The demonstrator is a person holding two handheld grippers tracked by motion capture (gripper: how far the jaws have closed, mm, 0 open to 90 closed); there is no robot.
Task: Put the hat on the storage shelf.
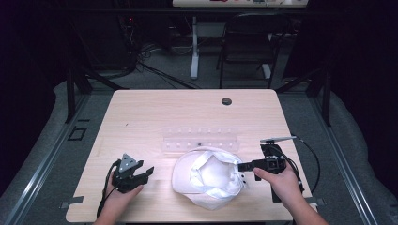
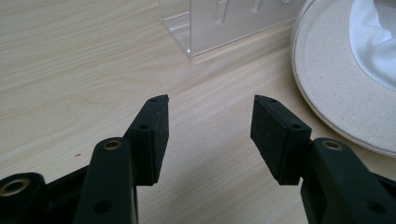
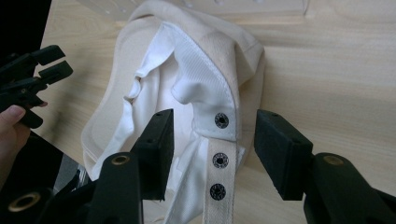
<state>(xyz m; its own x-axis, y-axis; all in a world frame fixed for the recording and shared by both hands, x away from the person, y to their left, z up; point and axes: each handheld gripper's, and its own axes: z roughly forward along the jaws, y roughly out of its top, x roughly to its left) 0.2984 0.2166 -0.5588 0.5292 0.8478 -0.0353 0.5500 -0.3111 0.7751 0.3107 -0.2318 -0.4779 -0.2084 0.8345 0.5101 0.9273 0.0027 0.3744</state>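
A cream cap (image 1: 209, 178) lies upside down on the wooden table (image 1: 155, 112), its white lining facing up. My right gripper (image 1: 241, 167) points left at the cap's rear edge. In the right gripper view its jaws stand open (image 3: 215, 121) on either side of the snap strap (image 3: 219, 161), and the pads do not touch it. My left gripper (image 1: 145, 173) rests on the table to the left of the cap, open with nothing between its jaws (image 2: 211, 105). The cap's brim (image 2: 336, 79) lies just to the right of it.
A clear plastic rack (image 1: 199, 139) lies flat just behind the cap, near the table's middle. A round cable hole (image 1: 226, 101) sits near the far edge. Beyond the table stand a black chair (image 1: 248, 42) and a desk leg (image 1: 194, 47).
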